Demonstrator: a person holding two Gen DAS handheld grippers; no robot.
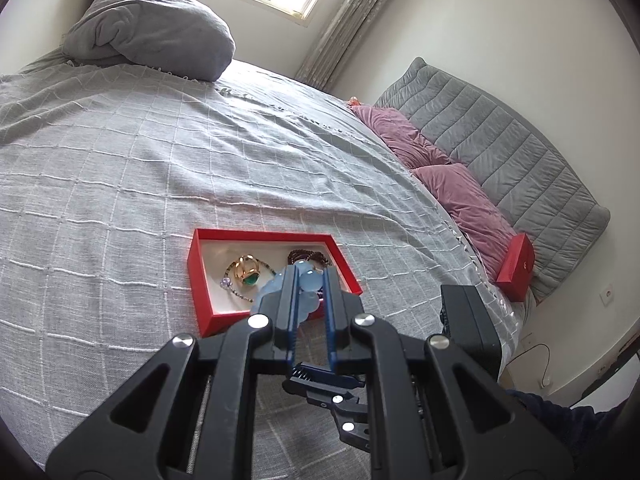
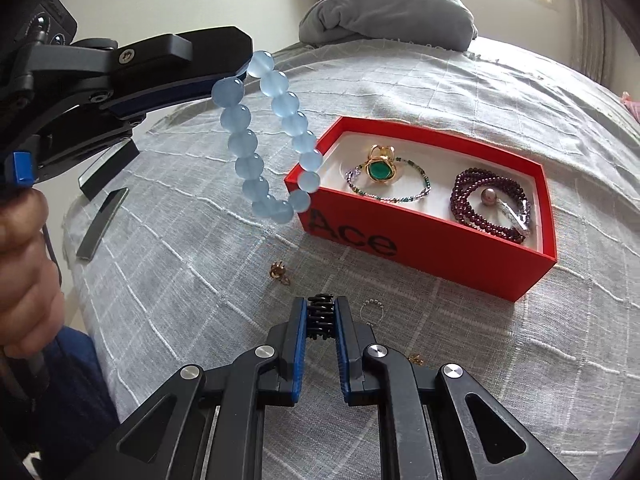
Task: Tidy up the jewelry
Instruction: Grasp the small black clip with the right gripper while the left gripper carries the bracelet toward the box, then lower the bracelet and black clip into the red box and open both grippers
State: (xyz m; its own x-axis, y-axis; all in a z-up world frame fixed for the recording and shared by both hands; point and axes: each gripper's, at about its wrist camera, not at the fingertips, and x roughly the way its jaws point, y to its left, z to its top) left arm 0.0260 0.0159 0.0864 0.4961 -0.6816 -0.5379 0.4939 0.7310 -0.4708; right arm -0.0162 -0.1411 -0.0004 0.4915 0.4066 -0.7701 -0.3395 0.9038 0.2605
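While my left gripper [image 2: 244, 74] hangs at the left of the right wrist view, clamped on a light blue bead bracelet [image 2: 266, 138], the loop dangles in the air with its lower beads in front of the near left corner of the red box [image 2: 432, 252]. Below it a small gold earring [image 2: 278, 271] lies on the grey bed cover [image 2: 180, 240]. My right gripper [image 2: 321, 316] sits low in the middle, pinched on a black coiled piece [image 2: 320, 314]. Inside the box lie a gold ring with a green stone [image 2: 380, 168], a thin beaded chain [image 2: 400, 196] and, farther right, dark purple beads [image 2: 492, 204].
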